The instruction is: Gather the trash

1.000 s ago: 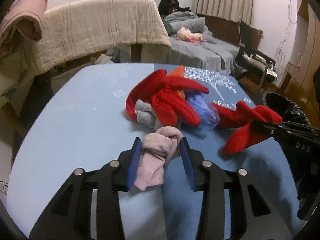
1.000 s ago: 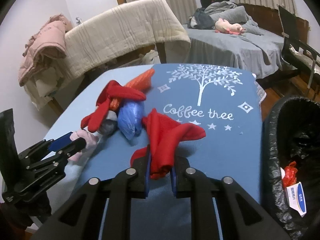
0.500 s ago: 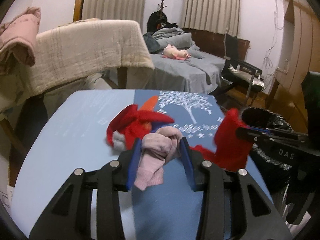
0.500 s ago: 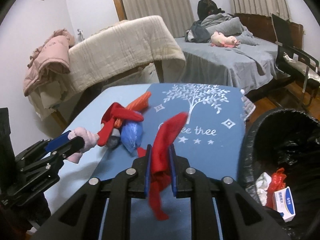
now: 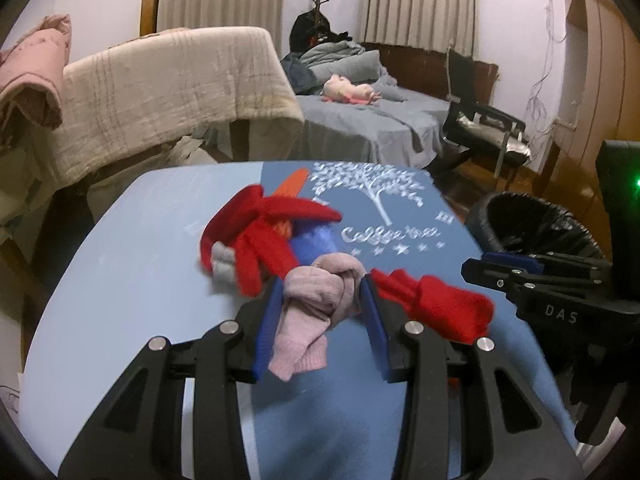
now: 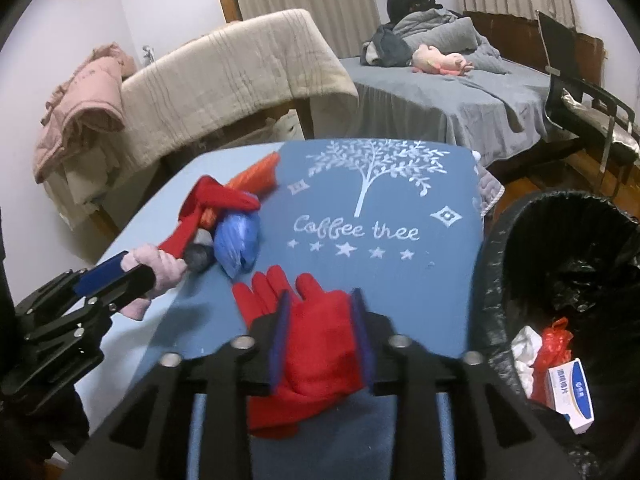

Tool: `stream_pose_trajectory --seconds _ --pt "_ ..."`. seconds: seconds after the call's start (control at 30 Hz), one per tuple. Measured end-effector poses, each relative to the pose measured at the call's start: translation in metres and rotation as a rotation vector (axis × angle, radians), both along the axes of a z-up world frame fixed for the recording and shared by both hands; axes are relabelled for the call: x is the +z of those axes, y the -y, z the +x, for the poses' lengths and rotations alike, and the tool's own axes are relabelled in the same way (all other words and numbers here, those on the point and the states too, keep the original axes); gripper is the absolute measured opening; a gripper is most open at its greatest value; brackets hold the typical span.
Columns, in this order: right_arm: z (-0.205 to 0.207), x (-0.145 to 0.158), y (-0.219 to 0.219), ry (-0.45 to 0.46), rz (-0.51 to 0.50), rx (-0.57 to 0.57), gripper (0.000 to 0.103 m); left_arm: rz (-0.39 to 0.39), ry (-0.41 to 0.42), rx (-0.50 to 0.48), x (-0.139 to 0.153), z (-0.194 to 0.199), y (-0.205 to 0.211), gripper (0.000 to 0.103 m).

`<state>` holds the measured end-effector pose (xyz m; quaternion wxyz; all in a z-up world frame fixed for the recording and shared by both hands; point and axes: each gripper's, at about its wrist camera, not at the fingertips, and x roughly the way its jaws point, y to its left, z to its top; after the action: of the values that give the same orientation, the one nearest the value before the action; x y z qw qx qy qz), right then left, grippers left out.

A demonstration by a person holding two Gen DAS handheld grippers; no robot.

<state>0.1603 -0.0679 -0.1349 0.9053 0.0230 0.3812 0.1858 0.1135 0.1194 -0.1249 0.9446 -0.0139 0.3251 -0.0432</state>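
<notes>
My left gripper [image 5: 322,300] is shut on a crumpled pink cloth [image 5: 320,292], held just above the blue table [image 5: 120,280]; in the right wrist view that gripper [image 6: 120,276] and pink cloth [image 6: 160,264] are at the left. My right gripper [image 6: 320,296] has its jaws opening. A red glove [image 6: 316,344] lies spread flat on the table [image 6: 400,272] between them, no longer pinched. In the left wrist view the red glove [image 5: 436,304] lies below the right gripper [image 5: 480,268]. A pile of red, orange, blue and grey items [image 6: 224,208] sits mid-table.
A black-bagged bin [image 6: 560,240] stands off the table's right edge, holding a white wad, a red bag and a blue-white box [image 6: 572,396]. Behind the table are a blanket-draped frame [image 6: 240,68], a bed and a black chair [image 5: 480,128].
The right jaws have parted and the red glove, earlier hanging pinched between them, now lies flat on the table. The left gripper has drawn back a little with the pink cloth.
</notes>
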Motion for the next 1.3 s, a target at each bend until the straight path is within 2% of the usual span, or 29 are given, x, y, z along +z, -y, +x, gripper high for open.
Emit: stream_pose_trajectory --seconds 0.13,0.23,0.3,0.37,0.4,0.47,0.53,0.83,1.3 --pt "0.003 -0.013 -0.008 -0.017 -0.025 0.002 0.063 0.001 -0.014 0.017 -0.008 0.0 -0.008 0.038" --pt "0.004 -0.025 -0.015 -0.044 -0.059 0.012 0.065 0.0 -0.02 0.023 -0.011 0.001 -0.012 0.038" --pt "0.006 -0.033 -0.019 -0.069 -0.071 0.029 0.06 -0.001 -0.025 0.025 -0.013 0.001 -0.013 0.038" --pt "0.007 -0.04 -0.021 -0.104 -0.065 0.048 0.038 -0.003 -0.029 0.026 -0.014 0.002 -0.014 0.038" --pt "0.007 -0.042 -0.022 -0.115 -0.058 0.055 0.033 -0.003 -0.03 0.027 -0.014 0.002 -0.015 0.038" --pt "0.005 -0.043 -0.024 -0.117 -0.063 0.064 0.018 -0.004 -0.031 0.028 -0.014 0.003 -0.015 0.038" --pt "0.004 -0.041 -0.021 -0.117 -0.046 0.073 0.011 -0.004 -0.03 0.027 -0.014 0.003 -0.015 0.038" --pt "-0.002 -0.012 -0.01 -0.063 0.019 0.073 0.009 -0.005 -0.009 0.014 -0.006 0.002 -0.008 0.038" --pt "-0.008 0.062 0.044 0.097 0.074 -0.019 0.009 -0.043 0.08 -0.072 0.034 0.016 0.035 0.038"
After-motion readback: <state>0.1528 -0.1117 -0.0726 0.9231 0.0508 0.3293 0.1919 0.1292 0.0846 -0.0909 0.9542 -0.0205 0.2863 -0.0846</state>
